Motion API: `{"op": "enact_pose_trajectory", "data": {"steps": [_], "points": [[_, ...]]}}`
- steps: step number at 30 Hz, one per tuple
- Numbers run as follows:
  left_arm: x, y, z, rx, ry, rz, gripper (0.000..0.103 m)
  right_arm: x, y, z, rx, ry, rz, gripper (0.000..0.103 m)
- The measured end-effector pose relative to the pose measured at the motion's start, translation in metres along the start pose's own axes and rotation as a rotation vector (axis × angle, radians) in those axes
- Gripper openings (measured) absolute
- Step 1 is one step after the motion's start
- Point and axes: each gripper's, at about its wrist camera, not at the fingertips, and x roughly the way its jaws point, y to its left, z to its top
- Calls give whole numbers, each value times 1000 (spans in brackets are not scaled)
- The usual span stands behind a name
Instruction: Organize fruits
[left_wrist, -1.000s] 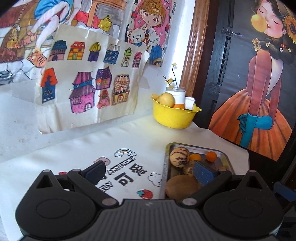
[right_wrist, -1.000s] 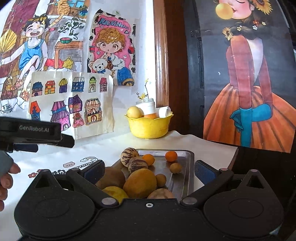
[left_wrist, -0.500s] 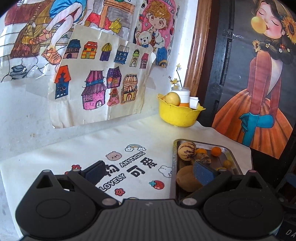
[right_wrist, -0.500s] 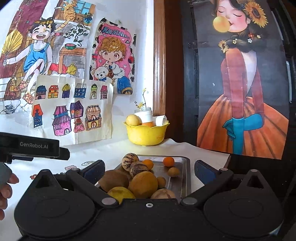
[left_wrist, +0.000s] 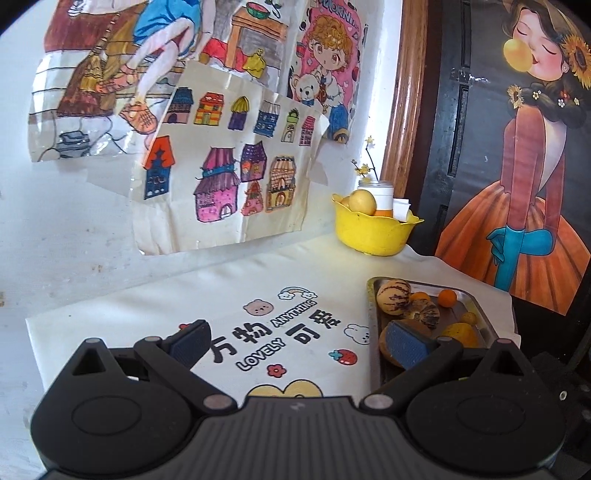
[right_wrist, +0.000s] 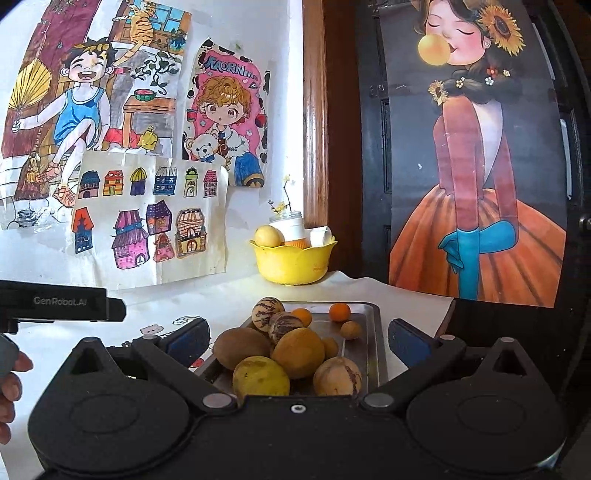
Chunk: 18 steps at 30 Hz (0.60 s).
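1. While the bench (left_wrist: 122, 295) is lying under a white printed cloth (left_wrist: 221, 291), the metal tray (right_wrist: 373, 332) is serving as the landmark, sitting at the cloth's right side.
2. Beyond the tray, a yellow bowl (right_wrist: 295, 262) is standing against the wall, holding a pale round fruit (right_wrist: 268, 236), a white jar (right_wrist: 290, 229) and an orange item.
3. Hovering just before the tray's near edge, the right gripper (right_wrist: 299, 338) is keeping its jaws spread wide and gripping nothing, with the fruit pile showing between them.
4. To the tray's left, the left gripper (left_wrist: 295, 341) is hanging over the cloth, jaws likewise spread and empty; its right finger is overlapping the tray's near corner in the left wrist view.
5. Inside the tray, a brown fruit (right_wrist: 242, 347), an orange-yellow fruit (right_wrist: 299, 352), a yellow fruit (right_wrist: 260, 376) and a striped one (right_wrist: 338, 376) are crowding the near end.
6. Farther back in the tray, a striped melon (right_wrist: 267, 314) is sitting at the left, and a small orange (right_wrist: 340, 312) is resting near the far rim.
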Motion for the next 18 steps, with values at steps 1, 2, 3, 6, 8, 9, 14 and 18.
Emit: {"op": "enact_pose_trajectory", "data": {"steps": [1,2,3,6,8,9,14,18], "points": [[-2,2,-1,0,-3,2,103,-1,1,-1,0,-2,-4,102],[-3,4,-2,0,-6,2,103,-2,1,-1,1,-3,-8,102],[-5,6,-3,0,-8,3,103,-3,2,-2,2,-5,-11,102],[-9,12,-8,2,-15,14,103,-6,5,-5,5,-12,-10,102],[-13,16,-11,1,-18,26,103,-8,9,-7,1,-13,-4,102],[-15,18,-14,1,-18,31,103,-9,10,-8,-2,-14,-2,102],[-23,27,-23,-1,-20,43,103,-21,21,-18,-14,-40,-13,103],[-33,34,-29,10,-31,48,103,-31,26,-26,-18,-49,-13,102]]}}
